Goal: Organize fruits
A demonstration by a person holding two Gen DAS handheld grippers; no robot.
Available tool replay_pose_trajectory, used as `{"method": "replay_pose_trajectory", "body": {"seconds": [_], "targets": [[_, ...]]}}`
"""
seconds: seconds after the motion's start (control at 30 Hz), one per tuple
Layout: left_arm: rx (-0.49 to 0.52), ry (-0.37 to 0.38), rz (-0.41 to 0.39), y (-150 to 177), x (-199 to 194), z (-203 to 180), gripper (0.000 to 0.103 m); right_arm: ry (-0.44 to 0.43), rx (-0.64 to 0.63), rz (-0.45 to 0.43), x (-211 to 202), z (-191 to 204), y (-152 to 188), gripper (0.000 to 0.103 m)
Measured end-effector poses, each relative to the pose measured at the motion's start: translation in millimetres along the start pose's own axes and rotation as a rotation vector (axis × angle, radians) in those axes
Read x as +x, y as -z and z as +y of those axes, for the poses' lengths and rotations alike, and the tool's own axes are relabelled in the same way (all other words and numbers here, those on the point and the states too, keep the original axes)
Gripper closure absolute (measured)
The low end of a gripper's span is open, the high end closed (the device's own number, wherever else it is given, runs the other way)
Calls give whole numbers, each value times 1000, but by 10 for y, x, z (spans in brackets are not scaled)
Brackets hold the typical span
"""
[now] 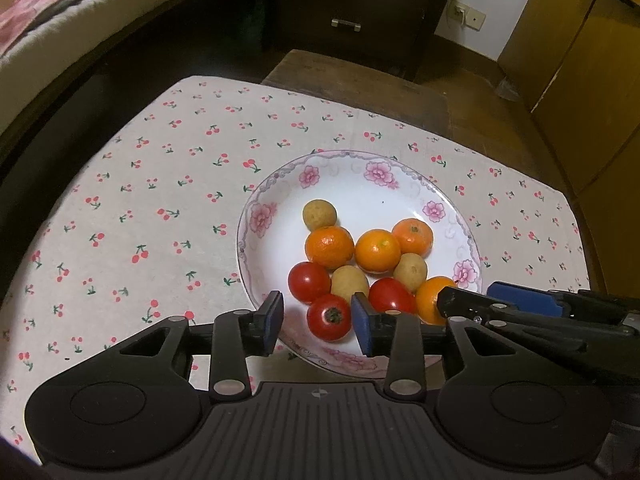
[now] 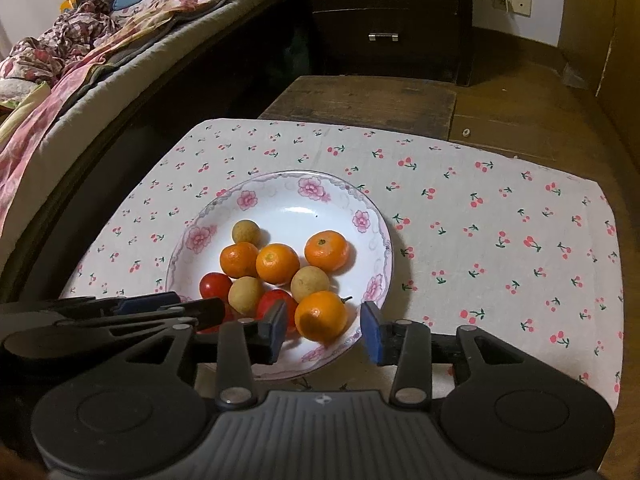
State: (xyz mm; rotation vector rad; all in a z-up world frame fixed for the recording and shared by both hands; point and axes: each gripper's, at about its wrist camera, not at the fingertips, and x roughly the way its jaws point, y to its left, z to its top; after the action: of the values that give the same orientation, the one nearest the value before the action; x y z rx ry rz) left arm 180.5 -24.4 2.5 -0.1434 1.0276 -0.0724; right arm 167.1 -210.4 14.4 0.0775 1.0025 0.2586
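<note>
Fruit all sits mixed in your white flower-rimmed ceramic plate (image 1: 460, 216), lower centre of frame, on the cherry-print table (image 1: 140, 200). Your left gripper (image 1: 316, 320), jaws released, frames a red tomato (image 1: 329, 317); your right gripper (image 2: 325, 326), likewise released, frames an orange mandarin (image 2: 320, 315). Gathered on the plate, unsorted by kind.

I count one flowered plate (image 1: 448, 216) on my bench, and all the fruit lies in it. Four oranges: (image 1: 329, 247), (image 1: 377, 250), (image 1: 413, 237) and (image 1: 430, 298). Three red tomatoes: (image 1: 309, 282), (image 1: 329, 317) and (image 1: 390, 295). Three small tan round fruits: (image 1: 319, 214), (image 1: 349, 281) and (image 1: 410, 267). That makes ten pieces of fruit.
</note>
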Motion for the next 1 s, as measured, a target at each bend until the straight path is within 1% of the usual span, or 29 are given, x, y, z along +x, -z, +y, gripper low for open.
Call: {"method": "replay_pose_trajectory", "body": {"seconds": [0.17,0.23,0.33,0.43,0.57,0.63,0.7,0.83,1.0], "targets": [[11,0,-29,32,-109,-2,45,32,-22,-28,-142,31,51,57],[22,-5,-38,62,-152,-1,43,43,-29,-35,-200,45,92,54],[22,-3,-41,139,-204,19,38,61,-37,-24,-244,64,177,51],[18,2,-38,227,-244,44,35,73,-27,-13,-278,62,276,51],[40,-43,-51,349,-317,52,29,76,-18,-4,-335,63,400,50],[45,-53,-55,387,-341,60,27,74,-15,-5,-372,72,452,50],[49,-59,-61,436,-372,62,22,70,-8,-11,-410,77,496,50],[73,-79,-86,514,-447,53,18,64,-3,-14,-473,90,566,49],[72,-91,-119,569,-530,94,17,61,23,-25,-563,59,636,49]]}}
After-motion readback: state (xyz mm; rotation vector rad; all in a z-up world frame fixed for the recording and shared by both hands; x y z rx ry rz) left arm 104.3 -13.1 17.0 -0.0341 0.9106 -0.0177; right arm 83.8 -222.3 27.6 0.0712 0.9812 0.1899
